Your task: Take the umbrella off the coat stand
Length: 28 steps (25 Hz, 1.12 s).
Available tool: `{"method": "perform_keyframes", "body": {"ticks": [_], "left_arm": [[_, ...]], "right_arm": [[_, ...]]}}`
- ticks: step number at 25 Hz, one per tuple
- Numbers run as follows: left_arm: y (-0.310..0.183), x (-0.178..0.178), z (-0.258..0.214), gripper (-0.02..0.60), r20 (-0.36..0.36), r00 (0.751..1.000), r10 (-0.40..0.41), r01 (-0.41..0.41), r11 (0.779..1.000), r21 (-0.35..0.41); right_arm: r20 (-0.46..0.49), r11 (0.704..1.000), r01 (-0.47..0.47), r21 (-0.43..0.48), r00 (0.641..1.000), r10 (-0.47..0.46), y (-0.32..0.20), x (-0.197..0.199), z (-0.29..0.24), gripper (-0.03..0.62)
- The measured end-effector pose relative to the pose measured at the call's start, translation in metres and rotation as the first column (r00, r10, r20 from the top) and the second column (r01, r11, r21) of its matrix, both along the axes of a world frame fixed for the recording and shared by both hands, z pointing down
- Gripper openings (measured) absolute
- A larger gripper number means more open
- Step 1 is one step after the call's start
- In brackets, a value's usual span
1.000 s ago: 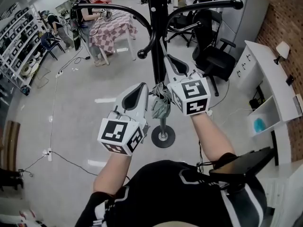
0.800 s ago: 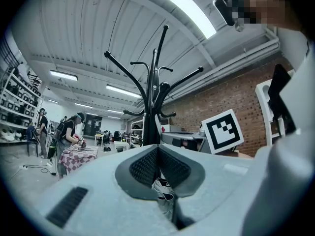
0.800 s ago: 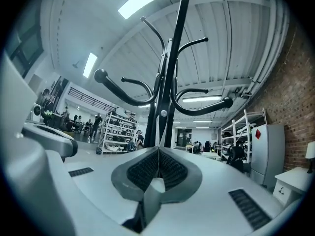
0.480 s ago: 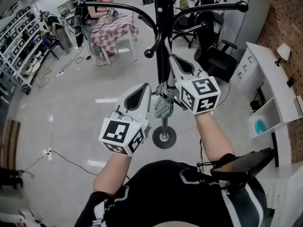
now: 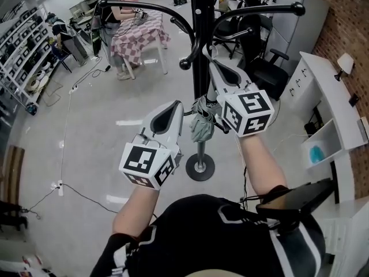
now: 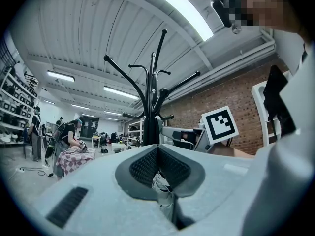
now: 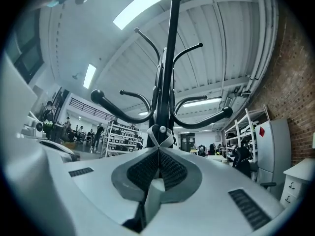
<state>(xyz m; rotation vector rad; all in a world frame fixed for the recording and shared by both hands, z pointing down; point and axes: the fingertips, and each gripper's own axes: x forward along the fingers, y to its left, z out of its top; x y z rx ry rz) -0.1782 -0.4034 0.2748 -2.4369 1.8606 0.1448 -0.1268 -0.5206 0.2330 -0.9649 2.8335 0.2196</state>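
The umbrella (image 5: 202, 126), folded into a grey-green bundle, hangs between the two sets of fingers, just in front of the black pole of the coat stand (image 5: 200, 39). In the head view it sits to the right of the left gripper (image 5: 174, 109) and to the left of the right gripper (image 5: 214, 68), touching both.

In the left gripper view the left gripper's (image 6: 158, 149) fingers are closed, and a fold of the umbrella's (image 6: 162, 188) pale fabric is pinched in the seam between them. The coat stand (image 6: 150, 127) rises directly beyond the fingertips.

In the right gripper view the right gripper's (image 7: 158, 151) fingers are likewise closed on the umbrella (image 7: 153, 191). Its closing strap (image 7: 160, 134), with a round snap, pokes out just past the fingertips. The coat stand's (image 7: 167, 58) pole and curved hooks tower straight ahead of them.

Far below the fingers, the stand's round base (image 5: 200, 167) rests on the grey floor (image 5: 98, 131).
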Motion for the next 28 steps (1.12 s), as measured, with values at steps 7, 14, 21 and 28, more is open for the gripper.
{"method": "perform_keyframes", "body": {"ticks": [7, 14, 21, 28], "left_arm": [[0.0, -0.001, 0.001, 0.008, -0.002, 1.0, 0.007, -0.007, 1.0, 0.0], [-0.002, 0.003, -0.005, 0.008, -0.023, 0.999, 0.023, -0.023, 1.0, 0.01], [0.003, 0.005, -0.014, 0.008, -0.009, 0.999, 0.041, -0.04, 0.999, 0.025], [0.004, 0.009, -0.018, 0.008, -0.013, 0.997, 0.07, -0.07, 0.997, 0.036]], "right_arm": [[0.04, 1.0, -0.02, 0.019, 0.999, 0.019, -0.004, 0.012, -0.02, 0.009], [0.058, 1.0, -0.015, 0.026, 0.998, 0.014, -0.007, 0.019, -0.036, 0.009], [0.08, 0.998, -0.028, 0.057, 0.997, 0.023, 0.001, 0.022, -0.056, 0.009], [0.081, 0.998, -0.025, 0.061, 0.997, 0.02, 0.006, 0.021, -0.066, 0.009]]}}
